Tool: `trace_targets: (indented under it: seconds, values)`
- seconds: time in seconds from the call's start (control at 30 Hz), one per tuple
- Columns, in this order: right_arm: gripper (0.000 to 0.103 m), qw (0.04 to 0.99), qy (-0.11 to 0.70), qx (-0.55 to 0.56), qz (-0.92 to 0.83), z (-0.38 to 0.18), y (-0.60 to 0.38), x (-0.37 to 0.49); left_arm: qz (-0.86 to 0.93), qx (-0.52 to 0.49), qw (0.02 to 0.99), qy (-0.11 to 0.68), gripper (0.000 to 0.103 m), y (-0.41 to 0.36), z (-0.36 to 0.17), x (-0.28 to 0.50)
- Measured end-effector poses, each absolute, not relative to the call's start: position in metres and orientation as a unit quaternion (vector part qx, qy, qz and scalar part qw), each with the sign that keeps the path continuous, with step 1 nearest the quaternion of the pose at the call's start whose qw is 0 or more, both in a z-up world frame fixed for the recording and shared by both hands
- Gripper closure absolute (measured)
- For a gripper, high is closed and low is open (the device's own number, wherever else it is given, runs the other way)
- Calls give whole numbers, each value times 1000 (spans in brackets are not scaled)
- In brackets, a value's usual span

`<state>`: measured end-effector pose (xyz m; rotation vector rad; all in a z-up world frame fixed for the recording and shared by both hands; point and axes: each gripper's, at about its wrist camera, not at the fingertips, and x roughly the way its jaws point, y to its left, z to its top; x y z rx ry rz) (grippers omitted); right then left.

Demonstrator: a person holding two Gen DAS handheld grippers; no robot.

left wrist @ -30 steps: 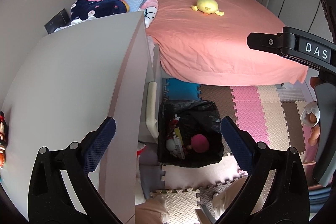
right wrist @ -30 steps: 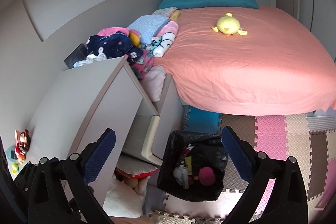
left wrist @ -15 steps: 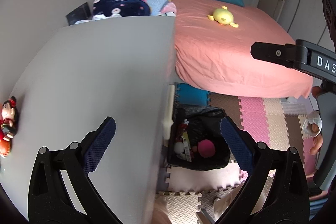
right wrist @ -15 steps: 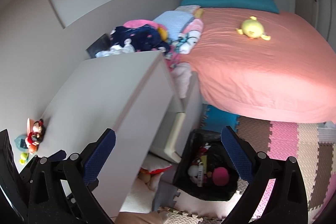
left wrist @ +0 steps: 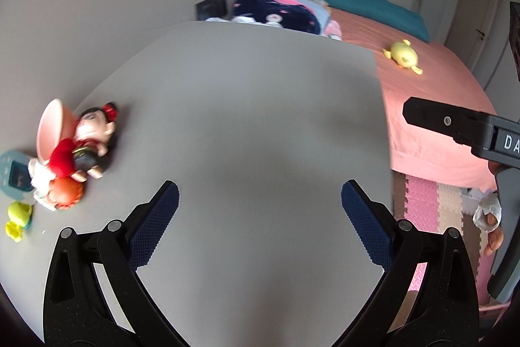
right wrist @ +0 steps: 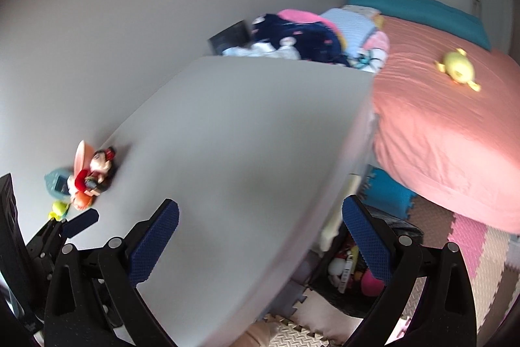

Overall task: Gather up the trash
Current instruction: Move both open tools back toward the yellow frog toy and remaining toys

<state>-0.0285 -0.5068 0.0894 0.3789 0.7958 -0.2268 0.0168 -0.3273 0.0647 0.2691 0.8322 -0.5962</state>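
Between pickups, hunting for trash: grey tabletop (left wrist: 260, 126) filling mid-frame, black trash bin (right wrist: 360, 275) lower right, already holding scraps. Toy pile (left wrist: 65, 158) at left edge, doubtful as trash. Left gripper (left wrist: 260, 217) and right gripper (right wrist: 260, 236) both spread, empty. Next: choosing a target, then descending.

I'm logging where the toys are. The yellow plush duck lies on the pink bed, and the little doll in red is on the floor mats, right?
Not quite. The yellow plush duck is on the pink bed, but the doll in red lies on the grey tabletop, as the left wrist view shows.
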Motion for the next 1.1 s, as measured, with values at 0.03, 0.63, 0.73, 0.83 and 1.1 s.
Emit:
trace_targets:
  seconds: [0.03, 0.63, 0.73, 0.83, 1.1]
  values:
    - [3, 899, 387, 178, -100, 90, -496, -20, -278, 125, 865, 398, 6, -318, 65, 20]
    - [3, 893, 422, 150, 45, 100, -346, 72, -111, 42, 904, 410, 6, -122, 80, 83]
    - [3, 890, 429, 134, 71, 103, -318, 86, -79, 29, 908, 411, 6, -93, 80, 95]
    - [3, 889, 433, 121, 92, 105, -293, 98, -58, 2, 904, 425, 6, -67, 76, 112]
    - [3, 882, 444, 103, 121, 104, -250, 129, -36, -32, 890, 453, 6, -33, 60, 145]
